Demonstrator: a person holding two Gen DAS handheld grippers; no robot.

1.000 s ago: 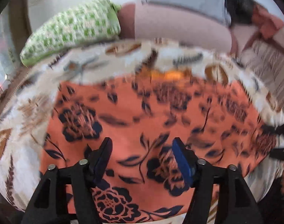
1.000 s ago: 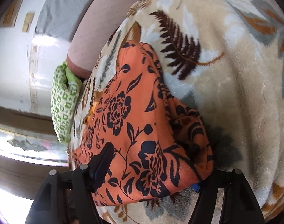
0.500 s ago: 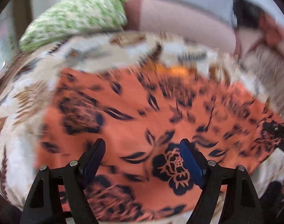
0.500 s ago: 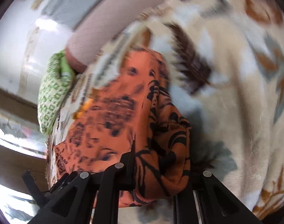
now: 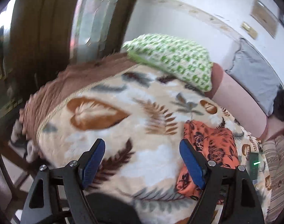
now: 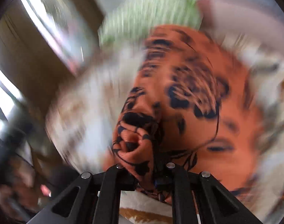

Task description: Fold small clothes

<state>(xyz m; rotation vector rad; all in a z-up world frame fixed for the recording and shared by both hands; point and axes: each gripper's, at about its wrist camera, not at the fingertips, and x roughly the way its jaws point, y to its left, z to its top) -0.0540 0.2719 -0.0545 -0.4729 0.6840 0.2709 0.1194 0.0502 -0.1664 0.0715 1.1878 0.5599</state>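
An orange garment with a dark floral print (image 5: pixel 214 145) lies bunched at the right of the leaf-patterned blanket (image 5: pixel 123 123). My left gripper (image 5: pixel 142 160) is open and empty, hanging over bare blanket to the left of the garment. In the right wrist view, which is blurred, my right gripper (image 6: pixel 144 179) is shut on a gathered fold of the orange garment (image 6: pixel 188 97), and the rest of the cloth trails away from the jaws over the blanket.
A green-and-white patterned pillow (image 5: pixel 171 57) lies at the blanket's far edge, next to a pink bolster (image 5: pixel 240 104) and a grey cushion (image 5: pixel 257 74). A dark wooden frame (image 5: pixel 39 33) stands at the left. A striped cloth (image 5: pixel 278 160) lies at the right.
My right gripper has shut on the garment's edge and swung it over, bunching the cloth. My left gripper has moved left, off the garment, and stays open.
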